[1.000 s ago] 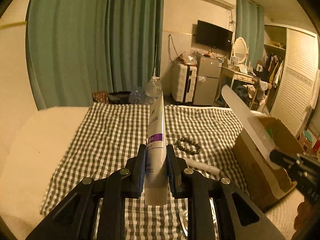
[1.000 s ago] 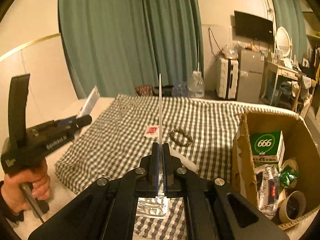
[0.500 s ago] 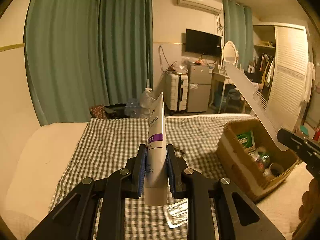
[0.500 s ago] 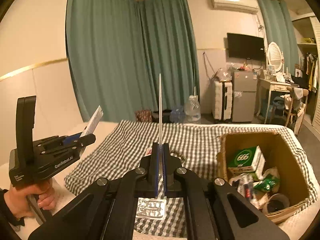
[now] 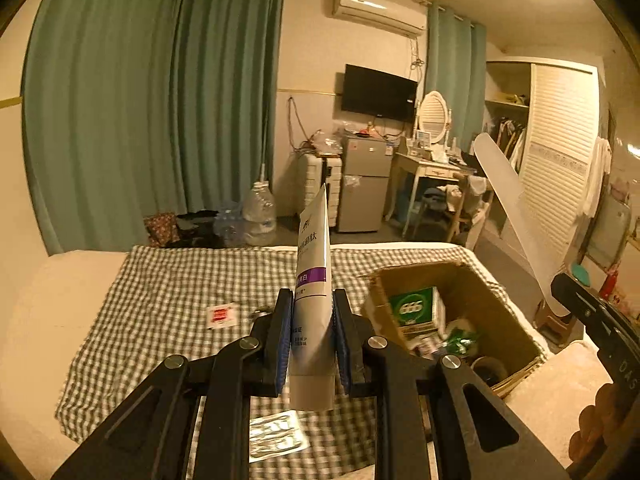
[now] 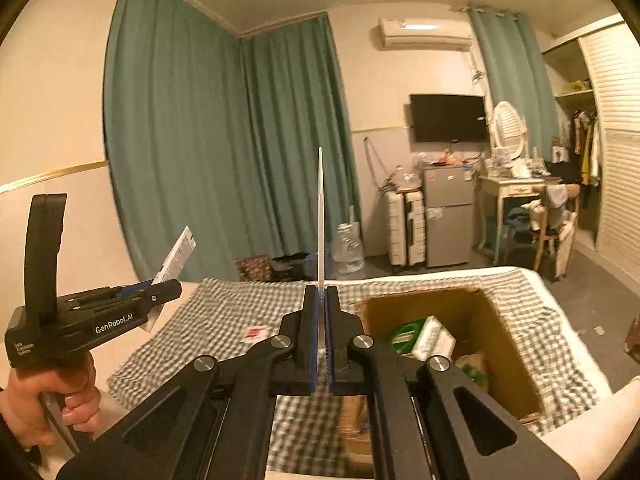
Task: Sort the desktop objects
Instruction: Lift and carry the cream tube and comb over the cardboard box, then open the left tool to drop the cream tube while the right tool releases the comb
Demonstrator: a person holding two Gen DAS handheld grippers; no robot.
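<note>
A white plastic toothpaste tube with a purple band point(image 5: 312, 280) is being clamped upright by the left gripper point(image 5: 311, 340), while a thin pale plastic comb point(image 6: 320, 220) is being pinched edge-on by the right gripper point(image 6: 320, 344). Both are being held above the checked cloth point(image 5: 168, 300), near the open brown cardboard box point(image 5: 500, 308). Each should probably be released only once centred over the opening.

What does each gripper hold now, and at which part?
Left gripper: tube, near its cap end. Right gripper: comb, at one end.
</note>
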